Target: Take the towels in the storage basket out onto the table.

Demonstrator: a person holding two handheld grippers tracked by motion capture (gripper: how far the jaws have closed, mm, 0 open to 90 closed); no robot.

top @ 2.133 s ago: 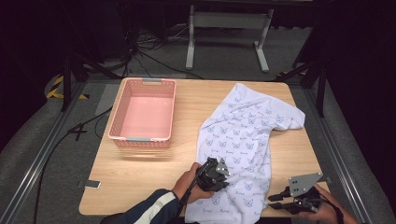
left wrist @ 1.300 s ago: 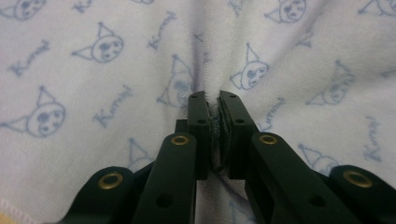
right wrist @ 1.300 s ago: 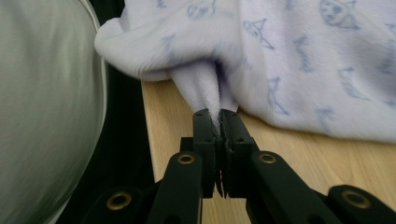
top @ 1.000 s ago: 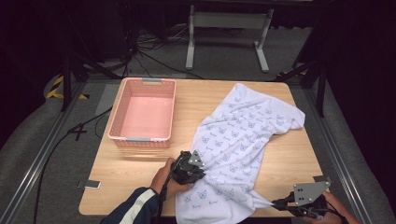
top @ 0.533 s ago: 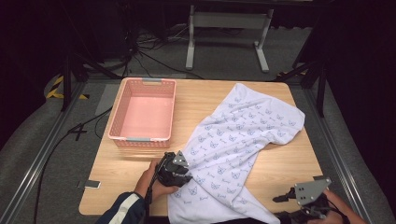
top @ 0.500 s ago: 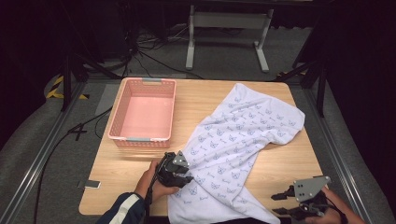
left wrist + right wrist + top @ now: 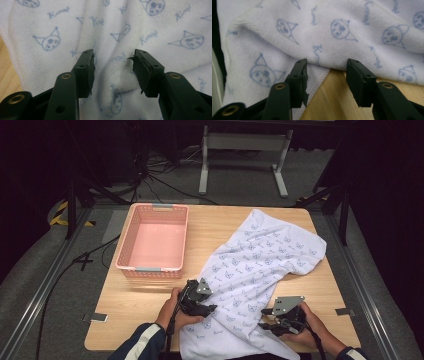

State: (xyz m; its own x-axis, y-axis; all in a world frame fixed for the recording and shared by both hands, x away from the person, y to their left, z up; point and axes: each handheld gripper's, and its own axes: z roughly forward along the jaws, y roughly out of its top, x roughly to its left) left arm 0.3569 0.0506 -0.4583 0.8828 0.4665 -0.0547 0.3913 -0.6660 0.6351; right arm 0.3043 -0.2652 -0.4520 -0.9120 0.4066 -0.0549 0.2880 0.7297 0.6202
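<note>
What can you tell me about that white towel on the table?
The towel is white terry-like cloth printed with small blue cat-like faces and script words, with a stitched hem. It lies rumpled and partly folded, running diagonally from the table's far right to its near edge, which it overhangs. A raised fold sits between the open jaws of the left gripper, which have just been opening; the right gripper, also just opened, points at its edge.
</note>
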